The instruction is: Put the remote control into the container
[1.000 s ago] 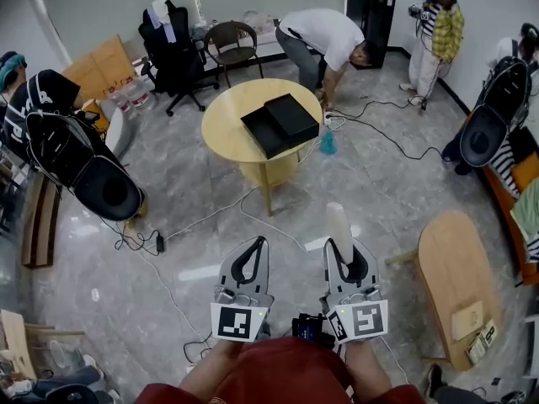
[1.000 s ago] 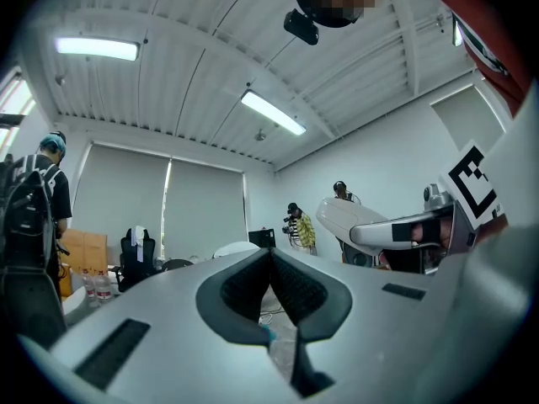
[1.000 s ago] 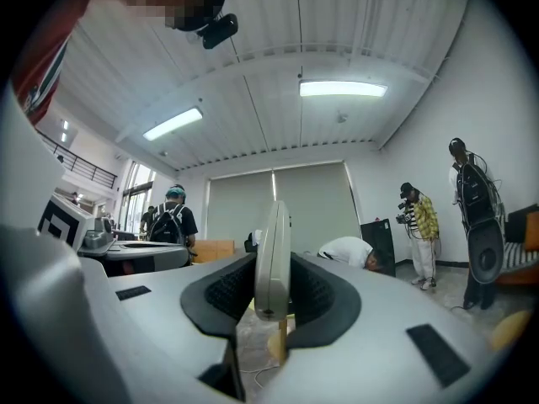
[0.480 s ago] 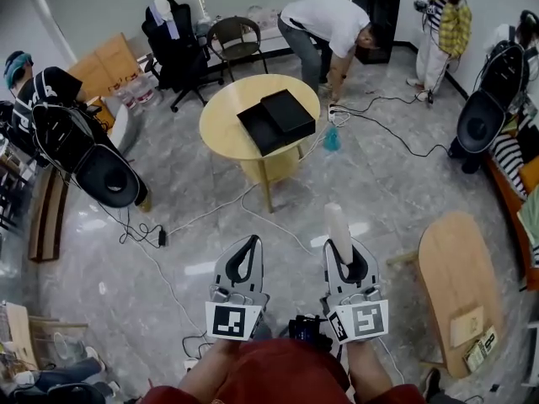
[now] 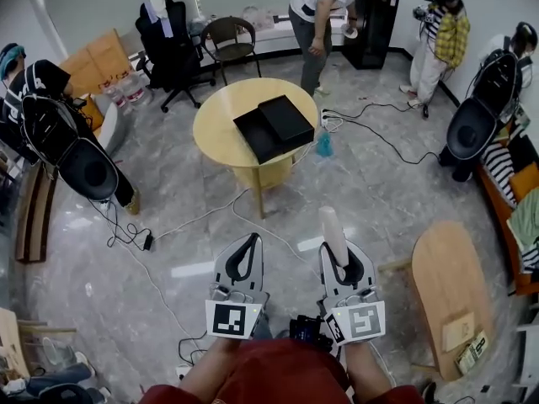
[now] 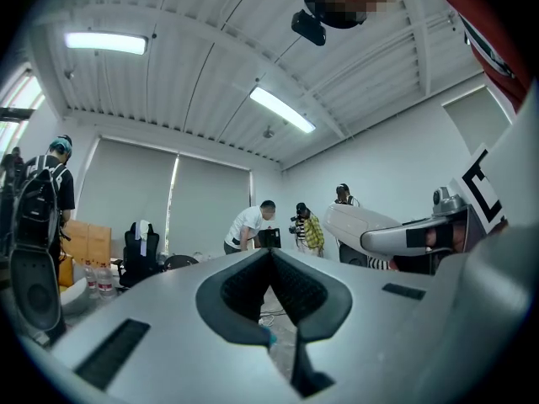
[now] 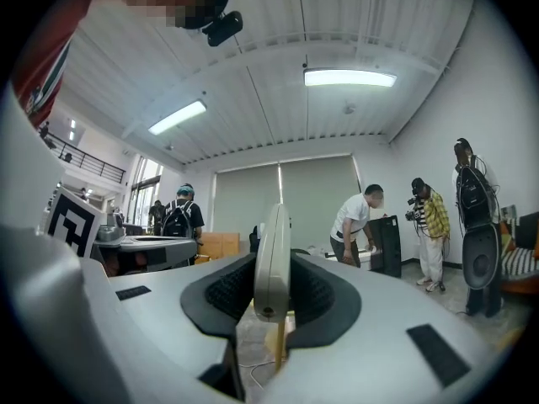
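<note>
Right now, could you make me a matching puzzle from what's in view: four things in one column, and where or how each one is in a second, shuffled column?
Things:
1. remote control
2. container
3. left hand-held gripper
4. oval wooden table

Places or states:
A. black, lying on the round table across the room
B. jaws together, nothing between them
C. white, clamped in the right hand-held gripper, sticking out forward
D. on the person's right, with small boxes on its near end

Pairs: 1-C, 2-A, 3-B, 4-D
</note>
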`<state>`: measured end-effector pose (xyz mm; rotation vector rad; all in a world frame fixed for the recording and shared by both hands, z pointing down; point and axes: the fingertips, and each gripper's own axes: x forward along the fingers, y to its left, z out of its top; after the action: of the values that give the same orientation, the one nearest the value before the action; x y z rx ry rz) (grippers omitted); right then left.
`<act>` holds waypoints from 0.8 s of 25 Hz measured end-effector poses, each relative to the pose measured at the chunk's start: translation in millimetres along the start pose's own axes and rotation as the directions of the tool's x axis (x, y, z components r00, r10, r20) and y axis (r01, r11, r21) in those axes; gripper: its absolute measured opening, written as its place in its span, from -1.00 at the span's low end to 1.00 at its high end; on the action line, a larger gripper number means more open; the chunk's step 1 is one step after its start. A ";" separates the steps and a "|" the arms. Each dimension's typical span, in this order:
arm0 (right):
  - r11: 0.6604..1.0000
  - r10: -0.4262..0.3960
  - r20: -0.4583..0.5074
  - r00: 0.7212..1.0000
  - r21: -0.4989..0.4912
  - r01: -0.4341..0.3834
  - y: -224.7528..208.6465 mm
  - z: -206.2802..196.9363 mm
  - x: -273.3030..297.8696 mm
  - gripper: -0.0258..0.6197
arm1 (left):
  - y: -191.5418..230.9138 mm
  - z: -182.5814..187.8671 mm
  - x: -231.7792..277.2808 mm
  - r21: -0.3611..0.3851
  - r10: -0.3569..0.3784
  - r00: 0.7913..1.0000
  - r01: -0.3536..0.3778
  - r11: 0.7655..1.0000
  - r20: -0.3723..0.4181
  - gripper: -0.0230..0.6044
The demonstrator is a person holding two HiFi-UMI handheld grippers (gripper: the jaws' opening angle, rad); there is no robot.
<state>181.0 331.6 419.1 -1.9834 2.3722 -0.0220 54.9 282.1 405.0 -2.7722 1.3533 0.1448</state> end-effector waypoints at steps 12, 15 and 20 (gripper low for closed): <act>1.000 0.006 -0.011 1.000 -0.031 -0.006 44.3 -2.7 125.4 -0.55 | 125.1 -14.1 37.8 -0.017 0.021 1.000 -0.021 1.000 0.011 -0.88; 0.999 0.017 -0.018 1.000 -0.043 -0.017 62.6 -5.1 154.8 -0.55 | 157.8 -19.6 41.0 -0.021 0.029 0.999 -0.029 0.999 0.014 -0.88; 0.998 0.025 -0.018 1.000 -0.054 -0.026 102.3 -22.2 192.0 -0.55 | 213.7 -36.6 28.4 -0.001 0.037 0.999 -0.037 0.999 0.031 -0.88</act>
<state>45.5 160.4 431.4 -1.9837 2.4341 0.0265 -94.0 125.2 436.9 -2.7342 1.3982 0.1887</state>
